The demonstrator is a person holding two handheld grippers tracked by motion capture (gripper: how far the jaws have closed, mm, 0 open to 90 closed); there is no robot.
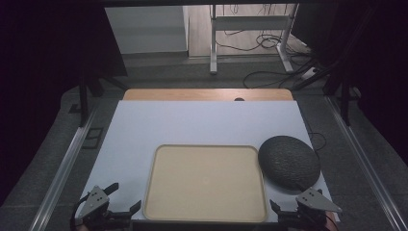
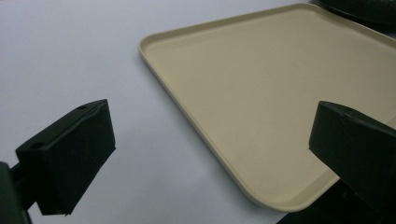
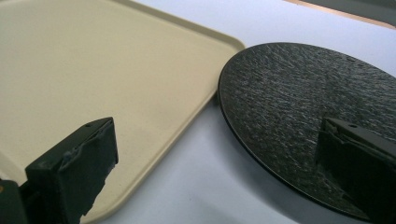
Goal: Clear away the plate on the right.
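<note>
Jaws apart, right gripper [image 3: 217, 172] over dark plate [image 3: 299, 112]

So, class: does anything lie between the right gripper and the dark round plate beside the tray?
Nothing visible does. The right gripper hovers open just short of the dark round plate, with bare white table between; the beige tray lies off to one side.

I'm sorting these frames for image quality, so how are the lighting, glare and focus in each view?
High view: dim, with black corners, though the beige tray and dark plate read clearly. Left gripper view: even light, tray sharp, near jaws soft. Right gripper view: faint sheen on the textured plate, no harsh glare.
</note>
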